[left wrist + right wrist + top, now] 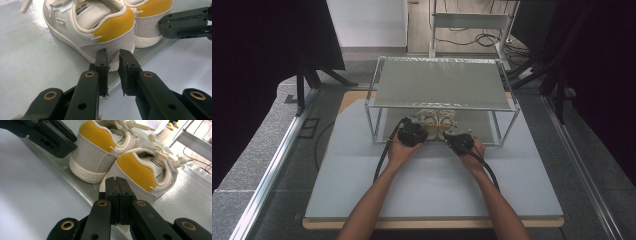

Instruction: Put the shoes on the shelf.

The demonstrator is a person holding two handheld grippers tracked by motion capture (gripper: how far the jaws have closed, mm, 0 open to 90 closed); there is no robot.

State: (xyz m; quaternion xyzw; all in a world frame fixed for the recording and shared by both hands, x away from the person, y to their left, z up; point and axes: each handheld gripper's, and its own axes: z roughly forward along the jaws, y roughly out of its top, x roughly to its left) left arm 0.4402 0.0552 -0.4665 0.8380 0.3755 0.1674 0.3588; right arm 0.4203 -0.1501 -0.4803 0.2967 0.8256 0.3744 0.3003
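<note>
Both grippers at shoe heels, jaws near-closed, gripping nothing.
Left gripper (113, 66) w/ thin gap, tips at left shoe (100, 27) heel; right gripper (116, 185) pressed together by right shoe (147, 173) heel. Pair side by side on rack (377, 102) lower shelf. Spread jaws first, pinch yellow heel tab squarely, pull out level.

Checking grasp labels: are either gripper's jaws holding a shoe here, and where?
Nothing is held. Left gripper and right gripper are shut with nothing between the jaws, each just behind the heel of a white-and-yellow sneaker: left sneaker, right sneaker.
</note>
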